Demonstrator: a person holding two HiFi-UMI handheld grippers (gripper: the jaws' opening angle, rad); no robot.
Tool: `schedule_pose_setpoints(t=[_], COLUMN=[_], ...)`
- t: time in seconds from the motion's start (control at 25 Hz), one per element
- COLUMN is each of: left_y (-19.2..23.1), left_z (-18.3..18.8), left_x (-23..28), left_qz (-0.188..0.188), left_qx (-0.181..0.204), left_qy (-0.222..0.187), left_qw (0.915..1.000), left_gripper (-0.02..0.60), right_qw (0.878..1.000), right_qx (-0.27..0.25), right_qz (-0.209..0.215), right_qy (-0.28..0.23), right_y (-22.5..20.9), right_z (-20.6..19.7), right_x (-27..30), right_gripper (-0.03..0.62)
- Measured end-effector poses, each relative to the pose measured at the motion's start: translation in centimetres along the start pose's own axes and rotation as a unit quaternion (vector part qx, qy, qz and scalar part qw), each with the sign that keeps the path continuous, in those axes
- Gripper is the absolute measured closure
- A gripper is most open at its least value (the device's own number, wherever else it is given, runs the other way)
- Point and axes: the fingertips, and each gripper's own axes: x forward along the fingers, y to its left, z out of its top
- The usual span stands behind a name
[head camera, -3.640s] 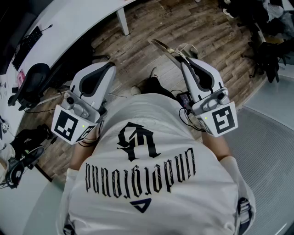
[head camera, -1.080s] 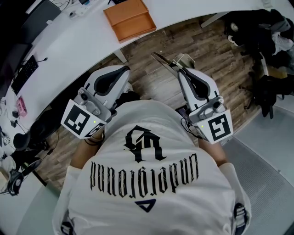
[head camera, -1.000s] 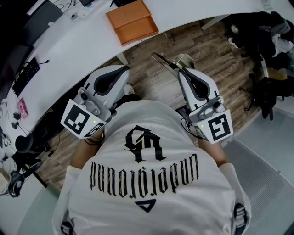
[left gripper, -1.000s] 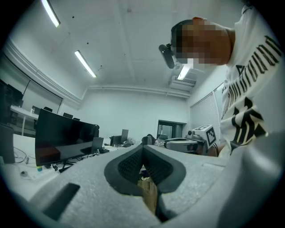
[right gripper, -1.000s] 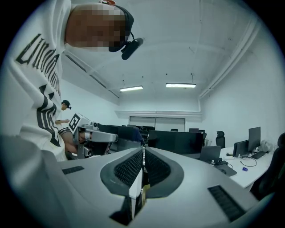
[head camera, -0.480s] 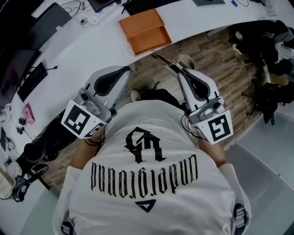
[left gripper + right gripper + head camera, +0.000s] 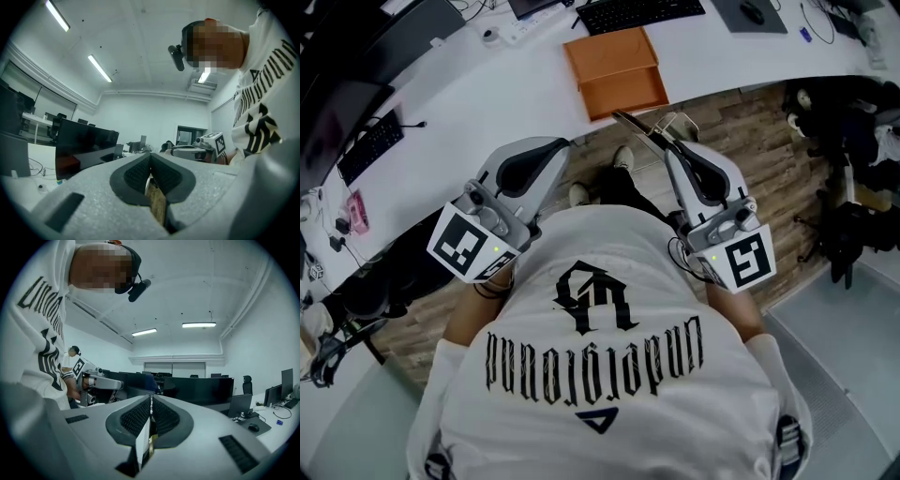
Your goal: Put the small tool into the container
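In the head view my right gripper (image 7: 671, 148) points forward at chest height, shut on the small tool (image 7: 639, 127), whose thin metal blade sticks out ahead to the left. The right gripper view shows the tool (image 7: 142, 441) as a pale flat strip clamped between the ribbed pads (image 7: 136, 417). The container, an open orange box (image 7: 614, 70), lies on the white desk (image 7: 487, 89) just beyond the tool's tip. My left gripper (image 7: 561, 148) is level beside the right one; in the left gripper view its jaws (image 7: 150, 157) meet with nothing held.
A black keyboard (image 7: 639, 13) and a mouse (image 7: 752, 11) lie behind the box. Another keyboard (image 7: 370, 145) sits at the desk's left. Wooden floor (image 7: 741, 141) shows below the desk edge, with dark bags (image 7: 853, 225) at right. Monitors (image 7: 197, 390) line the room.
The desk and the orange box have slid down and nearer in the head view as the person walks up to them. Both grippers keep their pose, the right still gripping the tool.
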Motion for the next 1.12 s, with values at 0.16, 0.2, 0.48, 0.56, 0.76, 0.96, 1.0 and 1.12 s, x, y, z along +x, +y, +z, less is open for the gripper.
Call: schedule_pose_setpoints(t=[0.16,0.2,0.48,0.56,0.76,0.96,1.0,1.12], left_y=[1.1,1.4,3.9,4.4,6.4,8.2,8.5,10.0], left_z=[-0.3,-0.4,-1.2,-1.4,-2.0,-3.5,-4.0,-5.8], left_x=[1.2,1.5,4.5,5.4,7.2,8.8,9.2,10.3], left_qz=[0.017,0.022,0.053,0.06,0.079,0.093,0.098,0.11], left_qx=[-0.009,-0.011,-0.031,-0.033,-0.045,-0.054,-0.053,-0.055], left_qy=[0.003,0.005,0.012,0.018,0.023,0.028,0.03,0.042], left_qw=[0.9998,0.9997,0.998,0.9975,0.9956,0.9938,0.9933,0.9915], left_gripper=[0.569,0.569,0.568,0.569,0.568,0.569,0.568,0.569], right_qw=[1.0,1.0,0.997,0.996,0.993,0.988,0.986,0.982], right_qx=[0.003,0.005,0.013,0.009,0.01,0.012,0.013,0.015], right_qz=[0.022,0.027,0.071,0.084,0.114,0.148,0.159,0.18], right_qy=[0.003,0.005,0.018,0.023,0.034,0.046,0.049,0.06], right_y=[-1.7,-2.2,-6.0,-7.0,-9.2,-10.8,-11.0,-11.9], right_z=[-0.3,-0.4,-1.6,-1.9,-2.9,-4.7,-5.2,-6.9], right_x=[1.5,1.8,4.7,5.6,7.9,9.9,10.2,11.3], right_gripper=[0.568,0.568,0.568,0.568,0.568,0.568,0.568,0.568])
